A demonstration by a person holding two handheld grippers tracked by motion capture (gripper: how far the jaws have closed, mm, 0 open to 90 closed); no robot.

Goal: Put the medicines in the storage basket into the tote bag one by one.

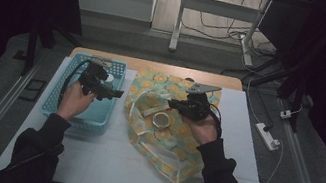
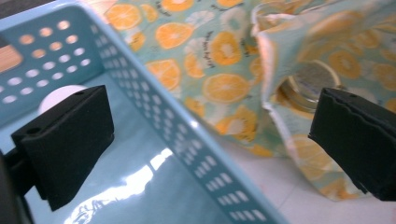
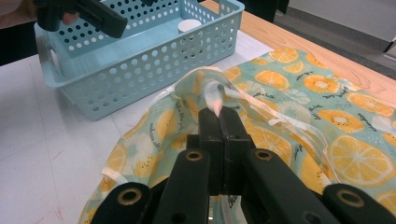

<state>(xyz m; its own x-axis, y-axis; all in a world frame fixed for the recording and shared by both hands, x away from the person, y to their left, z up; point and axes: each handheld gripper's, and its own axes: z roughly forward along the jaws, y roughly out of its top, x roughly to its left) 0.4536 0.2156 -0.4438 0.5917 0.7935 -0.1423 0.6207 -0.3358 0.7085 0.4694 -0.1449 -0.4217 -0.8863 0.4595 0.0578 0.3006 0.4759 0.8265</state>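
Dim room around you, grey floor, cables and a power strip (image 1: 267,136) off to the right. White bench (image 1: 127,166) with a wooden edge at the far side carries everything.

Biggest thing on it: the orange-slice print bag (image 1: 170,123) – mint fabric with translucent handles, lying flat in the middle of the bench, mouth turned toward the basket. Its mouth edge is lifted. A round jar (image 1: 162,120) with a metal lid sits inside the opening; in the left gripper view the lid (image 2: 310,81) shows just past the raised fabric rim.

Light blue perforated basket (image 1: 92,92) stands left of the bag, just beside it, not touching as far as I can tell. A small white round object (image 3: 189,25) lies in its far corner.

Your right tool (image 3: 218,112) – jaws pressed together, clamped on the bag's handle strap (image 3: 212,95) at the mouth, holding that edge up off the bench. The right hand (image 1: 202,129) rests over the bag.

Your left tool (image 1: 117,93) – jaws wide apart, nothing between them. It hangs over the basket's near-right wall, pointing toward the bag opening; one jaw is above the basket floor, the other over the bag side. The left hand (image 1: 75,101) is above the basket.
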